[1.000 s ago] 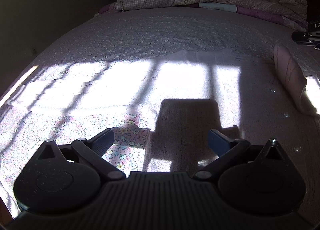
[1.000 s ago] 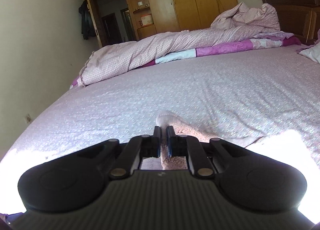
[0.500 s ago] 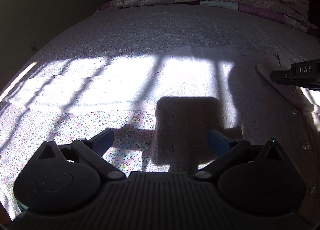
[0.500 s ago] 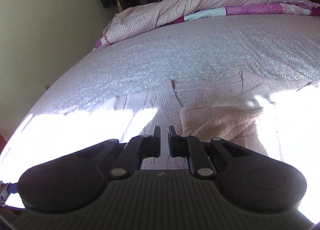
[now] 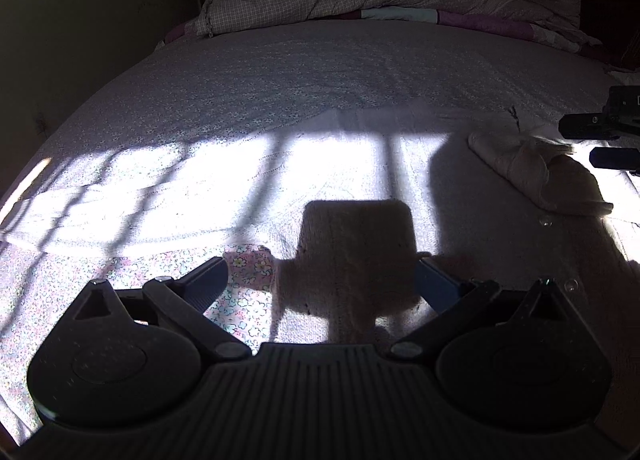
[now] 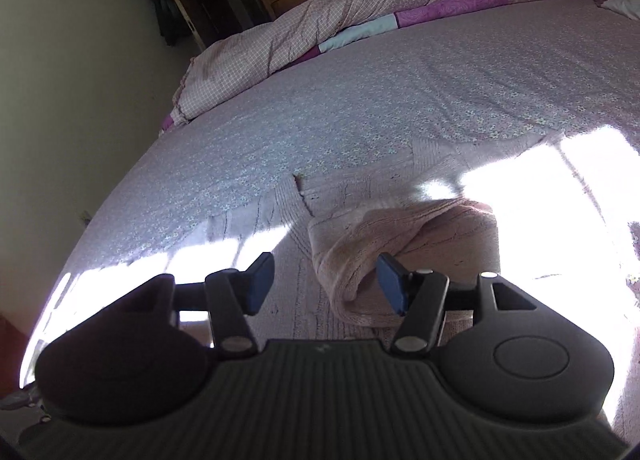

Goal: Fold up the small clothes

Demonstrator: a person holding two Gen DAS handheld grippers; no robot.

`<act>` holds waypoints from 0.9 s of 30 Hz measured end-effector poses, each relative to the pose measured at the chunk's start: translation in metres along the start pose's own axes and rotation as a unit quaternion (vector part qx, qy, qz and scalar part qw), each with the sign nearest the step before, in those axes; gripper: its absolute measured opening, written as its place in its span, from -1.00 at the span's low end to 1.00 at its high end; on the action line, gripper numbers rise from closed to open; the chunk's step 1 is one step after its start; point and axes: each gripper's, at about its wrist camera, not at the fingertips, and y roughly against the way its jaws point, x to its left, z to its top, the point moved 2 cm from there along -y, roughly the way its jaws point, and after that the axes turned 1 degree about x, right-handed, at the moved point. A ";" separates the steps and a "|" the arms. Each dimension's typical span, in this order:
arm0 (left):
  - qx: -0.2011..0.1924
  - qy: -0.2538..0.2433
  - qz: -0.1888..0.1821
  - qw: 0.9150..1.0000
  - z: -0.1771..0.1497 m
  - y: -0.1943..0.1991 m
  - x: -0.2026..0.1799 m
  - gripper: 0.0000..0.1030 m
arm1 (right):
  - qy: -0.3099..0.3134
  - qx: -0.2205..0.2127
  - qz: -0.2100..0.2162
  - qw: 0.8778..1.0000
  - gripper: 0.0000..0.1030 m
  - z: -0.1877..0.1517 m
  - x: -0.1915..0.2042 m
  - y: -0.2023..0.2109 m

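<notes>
The pink knit garment (image 6: 404, 244) lies spread on the bed (image 6: 360, 108), one sleeve folded over its body; further folds appear to remain. The right gripper (image 6: 324, 280), clamped on that sleeve a second ago, has just opened and released it. The left gripper (image 5: 320, 280) remains spread, holding nothing.

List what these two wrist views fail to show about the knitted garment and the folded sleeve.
- Knitted garment, left wrist view: texture lost to sun glare and the left hand-held gripper shadow; near hem hidden behind its body.
- Folded sleeve, right wrist view: near end hidden behind the open right hand-held gripper.
- Garment's right side: washed out by glare.
</notes>
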 end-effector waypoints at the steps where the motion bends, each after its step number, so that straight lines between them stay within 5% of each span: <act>1: -0.001 0.002 0.000 1.000 0.002 0.002 -0.001 1.00 | -0.007 -0.004 0.002 1.000 0.17 0.001 -0.003 0.005; 9: 0.004 0.019 -0.018 1.000 0.013 0.006 -0.011 1.00 | -0.019 -0.021 -0.017 0.999 0.17 0.006 -0.026 0.027; 27: -0.005 -0.042 -0.038 0.998 0.044 -0.003 -0.082 1.00 | -0.048 -0.012 -0.088 0.995 0.17 -0.005 -0.080 0.033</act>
